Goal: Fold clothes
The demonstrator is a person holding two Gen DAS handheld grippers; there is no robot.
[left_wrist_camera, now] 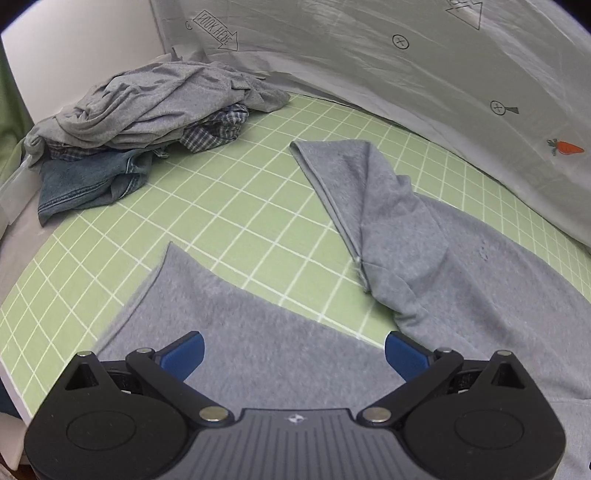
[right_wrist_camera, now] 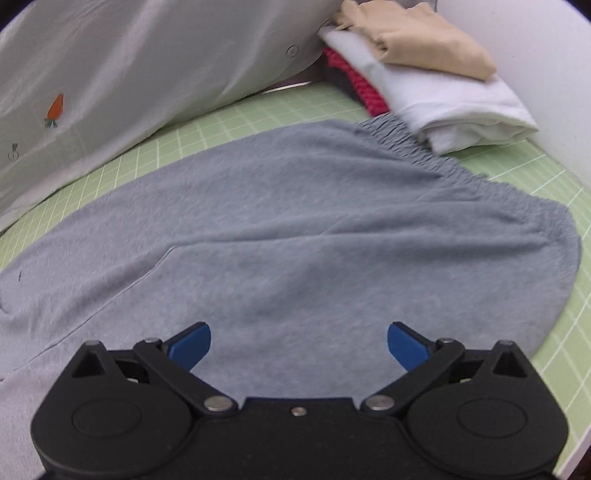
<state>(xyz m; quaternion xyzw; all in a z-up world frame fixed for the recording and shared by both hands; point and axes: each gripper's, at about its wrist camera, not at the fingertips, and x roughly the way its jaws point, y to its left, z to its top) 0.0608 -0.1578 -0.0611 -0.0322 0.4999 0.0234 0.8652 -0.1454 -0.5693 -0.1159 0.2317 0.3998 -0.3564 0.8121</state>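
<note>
Grey sweatpants (right_wrist_camera: 295, 221): 1 | clothes piles (left_wrist_camera: 140, 122): 2 | grippers: 2, fingers apart

The grey backdrop sheet (left_wrist_camera: 369, 74) bears a printed arrow (left_wrist_camera: 216, 35) reading "LOOK HERE".

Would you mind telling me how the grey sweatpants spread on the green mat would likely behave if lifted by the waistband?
The grey sweatpants look floppy: one leg already lies creased. The fleecy surface should grip rather than slip. The gathered waistband probably stretches, so the legs would sag below it.
</note>
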